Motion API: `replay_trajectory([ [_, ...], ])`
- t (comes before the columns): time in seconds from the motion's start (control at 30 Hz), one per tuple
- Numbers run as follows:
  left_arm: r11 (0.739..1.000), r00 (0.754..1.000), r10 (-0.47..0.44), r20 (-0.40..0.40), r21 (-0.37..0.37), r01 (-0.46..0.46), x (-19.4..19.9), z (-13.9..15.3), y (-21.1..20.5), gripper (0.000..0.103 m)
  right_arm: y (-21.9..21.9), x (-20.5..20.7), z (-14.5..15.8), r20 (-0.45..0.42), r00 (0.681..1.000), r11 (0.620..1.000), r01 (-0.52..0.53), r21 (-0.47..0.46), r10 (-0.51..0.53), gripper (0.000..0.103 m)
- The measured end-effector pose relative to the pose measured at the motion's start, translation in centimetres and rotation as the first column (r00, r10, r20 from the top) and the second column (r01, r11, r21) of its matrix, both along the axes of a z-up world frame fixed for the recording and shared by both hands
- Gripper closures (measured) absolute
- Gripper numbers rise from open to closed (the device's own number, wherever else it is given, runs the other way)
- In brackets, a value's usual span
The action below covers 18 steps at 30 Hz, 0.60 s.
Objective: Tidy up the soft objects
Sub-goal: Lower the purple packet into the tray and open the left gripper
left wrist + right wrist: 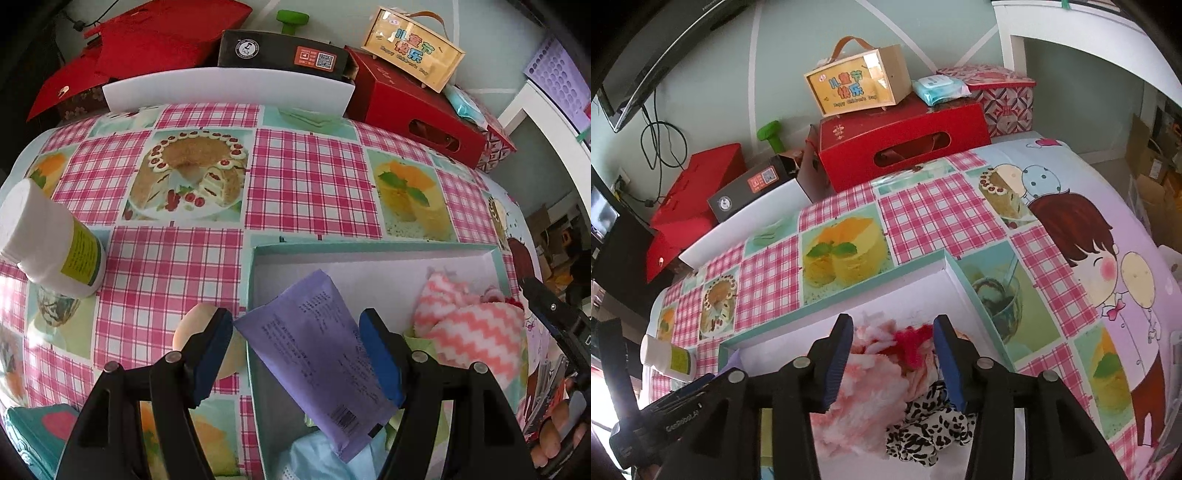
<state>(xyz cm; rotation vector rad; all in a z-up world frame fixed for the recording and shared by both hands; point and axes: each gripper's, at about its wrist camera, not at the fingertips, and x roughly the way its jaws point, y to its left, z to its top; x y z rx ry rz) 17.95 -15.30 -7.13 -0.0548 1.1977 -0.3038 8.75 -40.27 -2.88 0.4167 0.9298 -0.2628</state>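
Left wrist view: the left gripper (297,347) points steeply down over the near left corner of a shallow teal box (373,248) with a white floor, which rests on a desk covered by a pink-check cake-print cloth (310,177). A purple soft pack (317,360) lies slanted between the blue-padded fingers (382,360). Its edges meet or come very near both pads, and whether the pads press on it cannot be told. A pink-and-white zigzag fluffy cloth (469,325) lies in the box beyond the right finger, and pale blue soft material (314,458) shows under the pack's lower end. A round peach-coloured object (195,325) sits on the desk just behind the left finger. A white bottle with a yellow-green label (51,243) lies tilted well to the left of the fingers. A red carton (413,114) and a wooden handled case (413,48) stand far ahead at the desk's back edge.

Right wrist view: the right gripper (892,363) hangs over the same box (975,295), its fingers (947,365) standing apart. The pink fluffy cloth (864,387) lies between and below them, with no pad seen pressing on it. A red fuzzy piece (912,343) sits near the right finger's tip, and a black-and-white spotted cloth (923,428) lies below that finger. The bottle (670,360) lies far to the left.
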Motion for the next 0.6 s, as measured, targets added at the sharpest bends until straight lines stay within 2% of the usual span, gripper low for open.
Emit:
replay_trajectory([
  [0.07, 1.0, 1.0, 0.007, 0.001, 0.001, -0.007, -0.1, 0.2, 0.1, 0.031, 0.0, -0.1, 0.3, 0.001, 1.0, 1.0, 0.005, -0.003, -0.005, 0.045],
  [0.3, 0.999, 0.999, 0.032, 0.004, 0.02, -0.032, -0.7, 1.5, 0.6, 0.031, 0.3, -0.2, 0.5, -0.042, 0.999, 1.0, 0.002, -0.029, -0.003, 0.043],
  [0.43, 0.999, 0.999, 0.043, 0.033, 0.009, -0.043, -1.1, 2.9, 1.2, 0.031, 0.9, -0.5, 1.0, -0.048, 0.999, 0.998, -0.012, -0.057, 0.01, 0.037],
  [0.53, 0.999, 0.998, 0.047, 0.033, -0.002, -0.046, -1.1, 3.3, 1.5, 0.022, 1.7, -0.8, 1.8, -0.042, 0.999, 0.996, -0.026, -0.087, 0.022, 0.034],
  [0.6, 0.999, 0.998, 0.053, 0.03, -0.008, -0.053, -1.2, 3.4, 1.7, 0.022, 2.2, -0.9, 2.2, -0.041, 0.999, 0.994, -0.038, -0.101, 0.034, 0.033],
])
